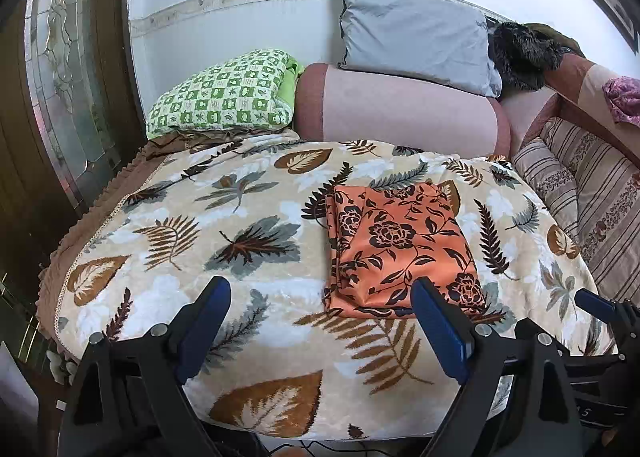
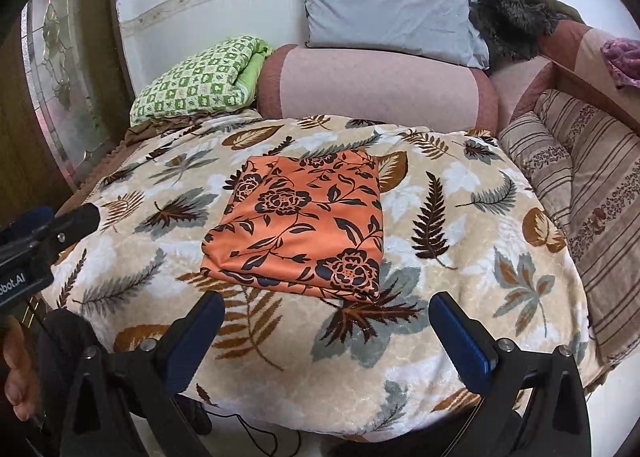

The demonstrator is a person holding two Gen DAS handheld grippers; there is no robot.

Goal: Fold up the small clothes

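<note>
The orange floral garment (image 2: pixel 300 225), already a compact folded rectangle, lies flat on the leaf-patterned blanket (image 2: pixel 460 337) just ahead of both claws. That placement suggests the fold is complete. The left gripper (image 1: pixel 320 321) and right gripper (image 2: pixel 326 333) hover with jaws spread and empty. The garment's underlayers are hidden, and its near edge is partly masked by a left finger (image 1: pixel 438 321).
</note>
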